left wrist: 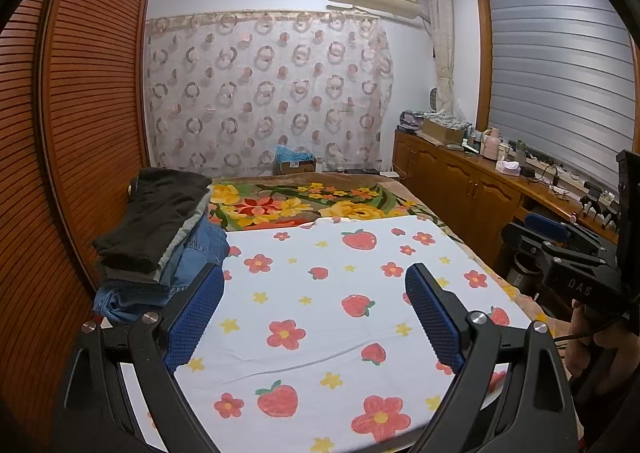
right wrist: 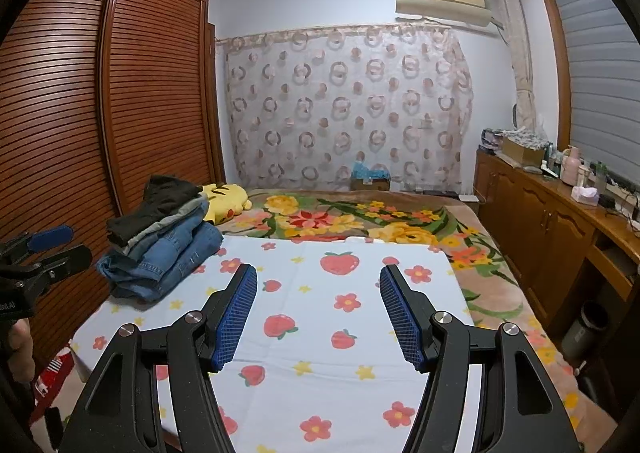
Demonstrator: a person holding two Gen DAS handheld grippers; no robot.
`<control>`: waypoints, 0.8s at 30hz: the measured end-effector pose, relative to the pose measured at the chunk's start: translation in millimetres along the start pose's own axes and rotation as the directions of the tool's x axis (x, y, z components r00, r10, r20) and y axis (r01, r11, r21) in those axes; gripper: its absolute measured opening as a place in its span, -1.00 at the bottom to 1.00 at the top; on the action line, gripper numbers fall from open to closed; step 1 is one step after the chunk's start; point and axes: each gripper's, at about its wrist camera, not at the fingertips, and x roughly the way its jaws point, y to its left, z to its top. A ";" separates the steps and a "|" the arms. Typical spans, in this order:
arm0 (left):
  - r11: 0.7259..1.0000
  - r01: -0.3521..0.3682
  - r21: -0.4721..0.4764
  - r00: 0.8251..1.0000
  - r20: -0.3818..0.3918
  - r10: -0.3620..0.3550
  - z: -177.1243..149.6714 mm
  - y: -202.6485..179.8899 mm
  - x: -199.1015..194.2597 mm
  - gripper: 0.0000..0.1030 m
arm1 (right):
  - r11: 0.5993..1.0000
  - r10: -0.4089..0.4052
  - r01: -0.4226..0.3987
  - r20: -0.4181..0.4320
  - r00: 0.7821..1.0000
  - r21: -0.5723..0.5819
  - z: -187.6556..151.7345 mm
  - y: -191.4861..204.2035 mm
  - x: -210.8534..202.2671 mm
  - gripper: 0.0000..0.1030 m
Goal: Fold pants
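Note:
A stack of folded pants (left wrist: 160, 237) (right wrist: 160, 241) lies at the left edge of the bed, dark pair on top, grey in the middle, blue jeans underneath. My left gripper (left wrist: 316, 285) is open just right of the stack, with only the strawberry-print sheet (left wrist: 340, 333) (right wrist: 320, 333) between its blue pads. My right gripper (right wrist: 318, 285) is also open over the sheet, nothing between its fingers. The right gripper appears at the right edge of the left wrist view (left wrist: 552, 237), and the left gripper at the left edge of the right wrist view (right wrist: 44, 249).
A brown louvred wardrobe (right wrist: 80, 113) stands close along the left. A flowered blanket (right wrist: 360, 221) covers the far bed, with a yellow plush toy (right wrist: 222, 203) behind the stack. A wooden cabinet (right wrist: 552, 221) with clutter runs along the right, a bin (right wrist: 584, 329) below it.

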 end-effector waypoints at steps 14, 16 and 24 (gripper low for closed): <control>1.000 -0.002 0.000 1.000 -0.001 0.002 0.3 0.5 -0.6 0.80 | 1.000 0.000 0.000 -0.002 1.000 -0.003 -0.5 -6.2 1.6 0.28; 1.000 -0.001 -0.002 1.000 -0.001 0.001 0.4 1.1 -0.8 0.80 | 1.000 0.003 -0.003 -0.003 1.000 -0.002 -0.4 -6.7 1.6 0.28; 1.000 0.000 -0.001 1.000 -0.002 0.000 1.4 0.4 0.0 0.80 | 1.000 0.006 -0.006 -0.003 1.000 -0.007 -2.2 -10.3 1.5 0.28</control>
